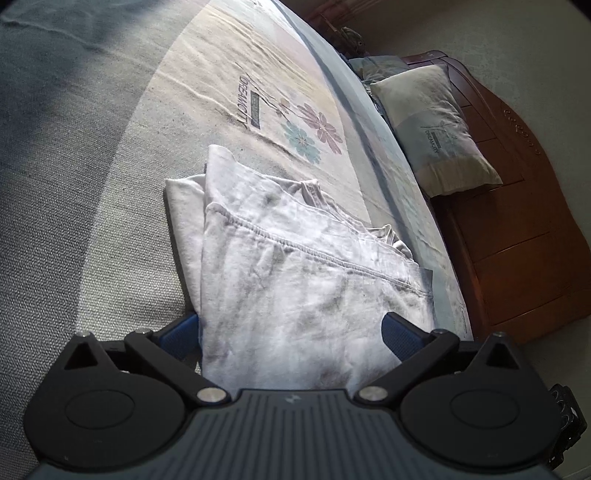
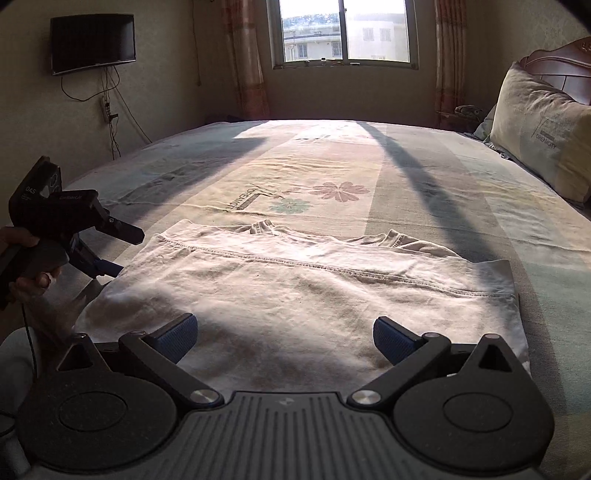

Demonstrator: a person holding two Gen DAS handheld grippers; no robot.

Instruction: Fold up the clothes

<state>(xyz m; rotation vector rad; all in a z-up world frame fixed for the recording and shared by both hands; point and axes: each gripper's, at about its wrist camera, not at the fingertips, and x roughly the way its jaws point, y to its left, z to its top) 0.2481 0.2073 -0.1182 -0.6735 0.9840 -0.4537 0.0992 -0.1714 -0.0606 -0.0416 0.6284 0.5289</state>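
**White shirt folded on the bed, both grippers open**

The white shirt [image 2: 295, 288] lies folded and flat near the bed's [image 2: 461, 206] front edge, hem seam running across it. The left gripper [image 1: 291, 334] is spread wide at the shirt's left edge, its jaws either side of the cloth but not pressing it. The right gripper [image 2: 284, 338] hovers above the near edge, jaws wide, empty. A pillow [image 2: 535, 129] leans at the headboard [image 2: 561, 61].

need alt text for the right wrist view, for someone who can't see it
A folded white shirt lies on a bed, with the open right gripper above its near edge. The left gripper, held in a hand, sits at the shirt's left edge; a window and pillow lie beyond.
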